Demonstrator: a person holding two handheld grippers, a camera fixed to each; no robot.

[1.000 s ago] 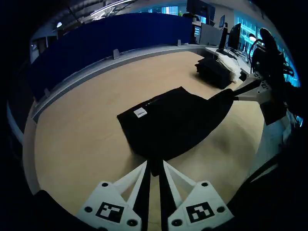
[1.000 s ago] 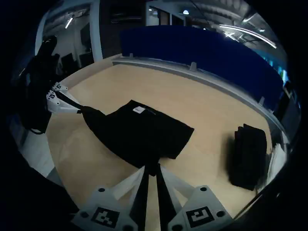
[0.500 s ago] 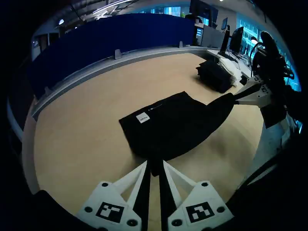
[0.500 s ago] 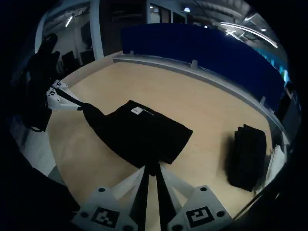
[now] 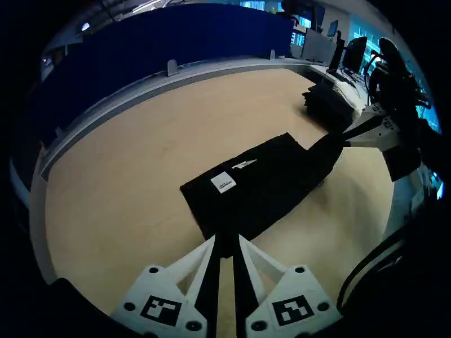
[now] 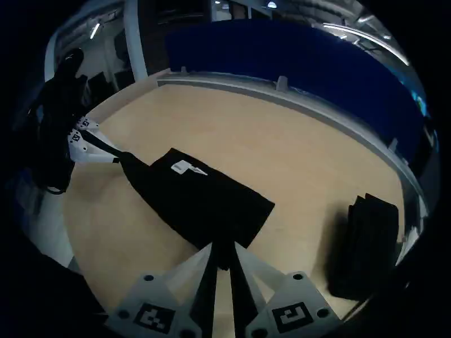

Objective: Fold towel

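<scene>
In the left gripper view, the jaws of the left gripper (image 5: 226,249) are clenched on one near corner of the black cloth towel (image 5: 265,177), with a pinch of dark fabric caught between the two white fingers. In the right gripper view, the jaws of the right gripper (image 6: 224,256) are likewise closed tight on the other near corner of the same towel (image 6: 203,197). Each camera also catches the other tool farther off: the right gripper (image 5: 343,136) at the right side of the left gripper view, and the left gripper (image 6: 116,159) at the left side of the right gripper view. Each of them has its tips gripping a corner of the dark cloth. The towel's near edge runs between the two grips and looks slightly raised there, while the far part lies flat on the pale wooden worktop (image 5: 124,186) (image 6: 270,141). A small white rectangular label (image 5: 223,182) (image 6: 181,167) faces up near the towel's far edge. Well apart from the towel, a stack of dark folded cloths (image 5: 326,104) (image 6: 366,242) sits near the worktop's edge. A long dark blue partition panel (image 5: 158,45) (image 6: 293,62) stands behind a grey rail along the far side of the worktop. Dark computer monitors (image 5: 355,53) stand beyond the stack.
</scene>
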